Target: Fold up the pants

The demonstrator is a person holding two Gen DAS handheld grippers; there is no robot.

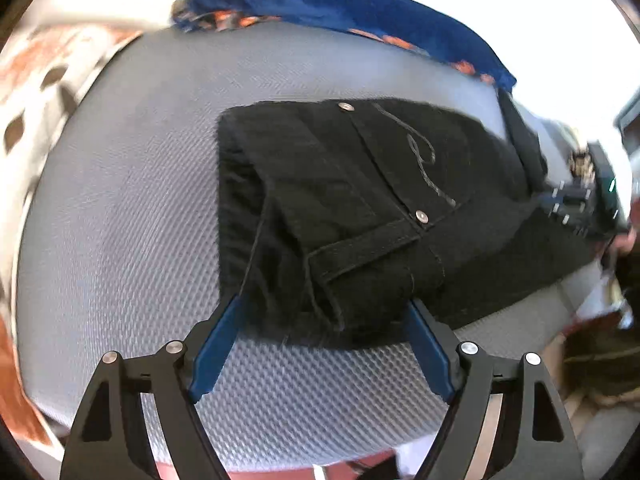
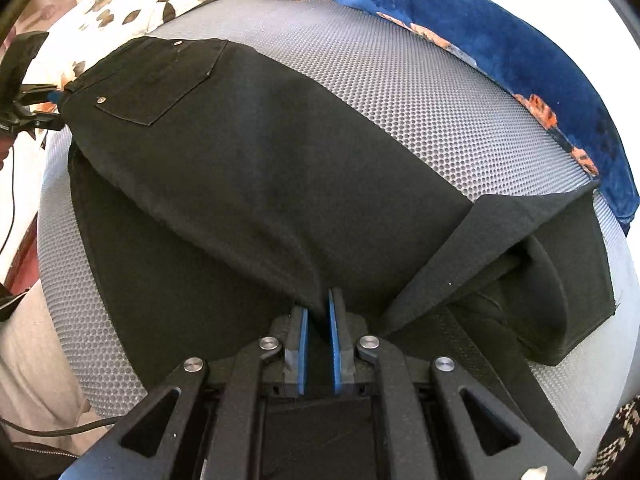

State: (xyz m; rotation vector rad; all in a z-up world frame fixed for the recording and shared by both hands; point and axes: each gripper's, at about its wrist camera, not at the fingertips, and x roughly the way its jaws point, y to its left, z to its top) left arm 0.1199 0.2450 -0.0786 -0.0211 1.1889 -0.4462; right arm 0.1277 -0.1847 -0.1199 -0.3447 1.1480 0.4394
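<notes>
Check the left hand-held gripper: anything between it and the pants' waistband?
Nothing visible. The left hand-held gripper is open, its fingers straddling the waistband end of the black pants on the grey mat. The blue cloth lies beyond, at the far edge.

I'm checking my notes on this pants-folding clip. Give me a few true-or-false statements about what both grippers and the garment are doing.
1. The right gripper is clamped on the black pants. True.
2. The left gripper is shut. False: its jaws are spread wide at the waistband end.
3. The pants lie on a grey textured mat. True.
4. A red blanket lies behind the mat. False: the blue blanket has orange patches.
</notes>
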